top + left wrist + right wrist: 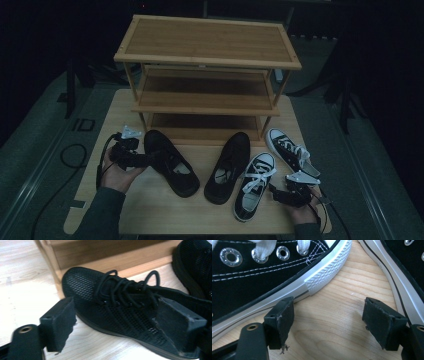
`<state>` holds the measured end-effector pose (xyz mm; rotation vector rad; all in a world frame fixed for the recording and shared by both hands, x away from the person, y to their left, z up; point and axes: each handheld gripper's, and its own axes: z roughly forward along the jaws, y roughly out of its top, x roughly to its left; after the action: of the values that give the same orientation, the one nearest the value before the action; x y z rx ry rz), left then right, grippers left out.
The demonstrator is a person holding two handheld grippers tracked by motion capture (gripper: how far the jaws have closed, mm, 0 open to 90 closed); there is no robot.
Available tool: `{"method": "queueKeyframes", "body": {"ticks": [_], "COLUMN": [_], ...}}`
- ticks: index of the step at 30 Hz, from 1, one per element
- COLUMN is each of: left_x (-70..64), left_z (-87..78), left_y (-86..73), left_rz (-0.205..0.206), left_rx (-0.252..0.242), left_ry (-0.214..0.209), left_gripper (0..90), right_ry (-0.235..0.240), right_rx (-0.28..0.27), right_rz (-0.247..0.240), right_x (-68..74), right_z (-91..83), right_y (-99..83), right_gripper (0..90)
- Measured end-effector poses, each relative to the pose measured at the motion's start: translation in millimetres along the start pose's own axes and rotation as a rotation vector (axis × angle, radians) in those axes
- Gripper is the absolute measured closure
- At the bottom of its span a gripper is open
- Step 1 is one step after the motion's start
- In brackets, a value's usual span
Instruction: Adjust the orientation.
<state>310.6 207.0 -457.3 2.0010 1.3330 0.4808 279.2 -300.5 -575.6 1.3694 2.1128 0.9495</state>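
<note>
Nearest of all, two forearms are coming in from the near edge of the pale wooden surface, each hand holding a gripper. At the near right, the right gripper is resting low just beside the black-and-white sneaker; in the right gripper view its jaws are standing spread with bare wood between them, one jaw just beside the sneaker's white ribbed toe cap, the other near the white sole of a second sneaker. That second sneaker is lying slightly farther off, to the right. At the left, the left gripper is reaching into the black mesh lace-up shoe; in the left gripper view its jaws are spread wide on either side of the shoe, not pinching it. A matching black shoe is lying between the mesh shoe and the sneakers. Farthest away, a three-tier bamboo shoe rack is standing at the far side.
</note>
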Motion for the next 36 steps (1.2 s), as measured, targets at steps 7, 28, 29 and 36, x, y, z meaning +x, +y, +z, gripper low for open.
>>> {"method": "queueKeyframes", "body": {"ticks": [7, 28, 29, 36], "left_x": [-17.5, -34.8, -35.5, -35.3], "left_z": [6.5, 37.6, 36.9, 34.2], "left_y": [6.6, -5.5, -5.5, -5.1], "left_rz": [0.019, 0.014, 0.005, -0.019], "left_rx": [0.001, 0.153, 0.157, 0.198], "left_ry": [-0.02, 0.006, -0.006, -0.049], "left_gripper": [13.9, 40.2, 51.6, 73.2], "right_ry": [0.0, -0.002, -0.002, -0.002], "right_rx": [0.0, 0.002, 0.001, 0.001], "right_rz": [-0.002, 0.0, 0.0, 0.0], "right_x": [-0.1, -0.1, -0.1, -0.1], "right_z": [0.0, 0.1, 0.1, 0.1], "right_y": [0.0, 0.0, 0.0, 0.0], "right_gripper": [25.5, 24.9, 24.9, 24.8]}}
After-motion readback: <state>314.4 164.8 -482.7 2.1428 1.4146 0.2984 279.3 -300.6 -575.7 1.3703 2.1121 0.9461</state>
